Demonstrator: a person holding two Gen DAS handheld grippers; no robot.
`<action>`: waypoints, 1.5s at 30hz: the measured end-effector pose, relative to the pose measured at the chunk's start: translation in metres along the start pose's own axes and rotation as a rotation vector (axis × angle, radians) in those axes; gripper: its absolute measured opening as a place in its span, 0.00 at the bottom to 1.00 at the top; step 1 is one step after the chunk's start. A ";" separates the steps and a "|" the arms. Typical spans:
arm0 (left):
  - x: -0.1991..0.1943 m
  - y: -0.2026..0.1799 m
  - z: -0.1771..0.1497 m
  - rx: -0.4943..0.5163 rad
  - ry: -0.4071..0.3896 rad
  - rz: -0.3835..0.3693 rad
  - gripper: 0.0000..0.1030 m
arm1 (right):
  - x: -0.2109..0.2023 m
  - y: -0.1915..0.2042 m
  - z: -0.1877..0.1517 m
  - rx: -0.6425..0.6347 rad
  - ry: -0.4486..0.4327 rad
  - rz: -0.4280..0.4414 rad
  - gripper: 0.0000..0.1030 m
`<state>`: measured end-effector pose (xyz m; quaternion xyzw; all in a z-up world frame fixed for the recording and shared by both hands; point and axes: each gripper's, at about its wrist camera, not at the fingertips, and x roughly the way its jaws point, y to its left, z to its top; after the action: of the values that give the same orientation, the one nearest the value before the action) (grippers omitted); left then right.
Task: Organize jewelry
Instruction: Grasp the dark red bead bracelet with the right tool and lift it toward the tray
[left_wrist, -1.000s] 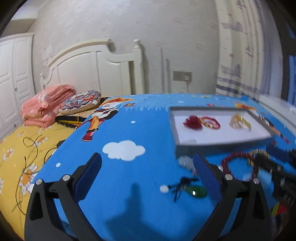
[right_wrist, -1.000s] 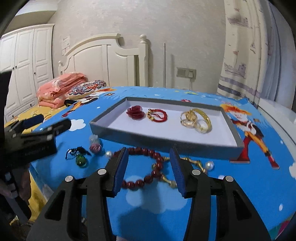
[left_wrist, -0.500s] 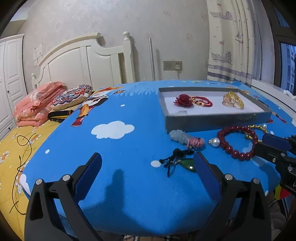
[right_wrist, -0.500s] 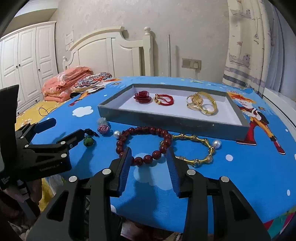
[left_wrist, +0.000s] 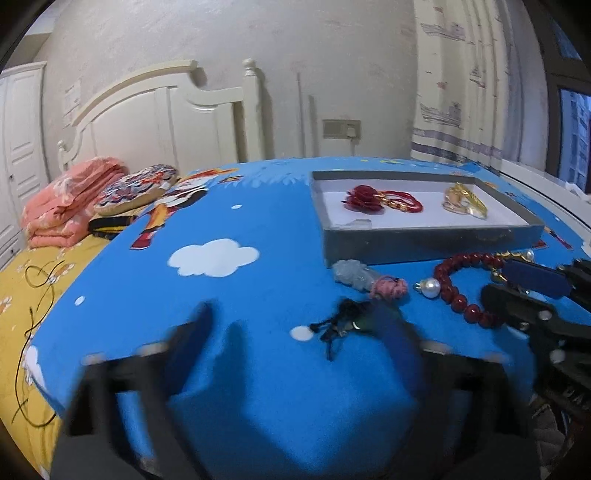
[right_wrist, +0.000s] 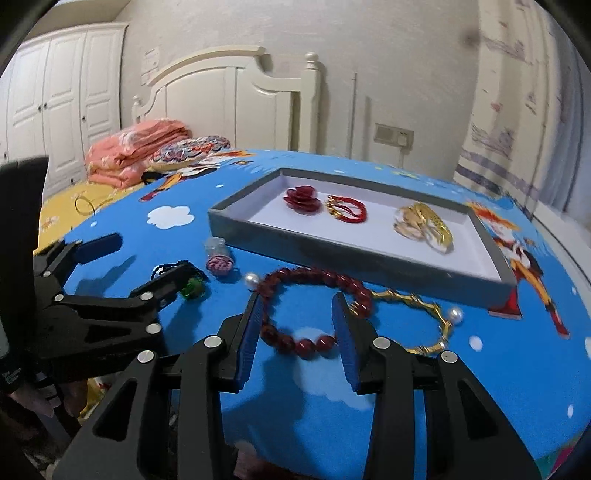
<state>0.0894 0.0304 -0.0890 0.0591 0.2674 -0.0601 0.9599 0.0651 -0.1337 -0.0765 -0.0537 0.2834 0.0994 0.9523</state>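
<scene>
The grey tray lies upper centre of the right wrist view, already holding a red flower, a red cord bracelet and gold bangles. Below it, the red bead bracelet lies on the blue cloth, its near arc between the right gripper's narrowed jaws, not yet pinched. At left, the left gripper has just been closing around the green pendant; its jaws stand half-wide. The bracelet overlaps the gold chain bracelet, so lifting it might drag the chain along.

tray behind bead bracelet | pendant left of bracelet
</scene>
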 end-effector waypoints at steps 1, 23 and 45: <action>0.004 -0.001 0.000 0.015 0.019 -0.007 0.42 | 0.002 0.002 0.001 -0.006 0.007 0.000 0.37; 0.020 0.014 0.012 -0.082 0.071 -0.047 0.67 | 0.025 0.012 0.004 -0.012 0.044 0.029 0.12; -0.051 -0.022 0.039 -0.017 -0.080 -0.137 0.03 | -0.044 -0.013 0.008 0.039 -0.149 -0.006 0.12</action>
<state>0.0622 0.0071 -0.0310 0.0298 0.2329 -0.1258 0.9639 0.0359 -0.1519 -0.0450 -0.0286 0.2135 0.0950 0.9719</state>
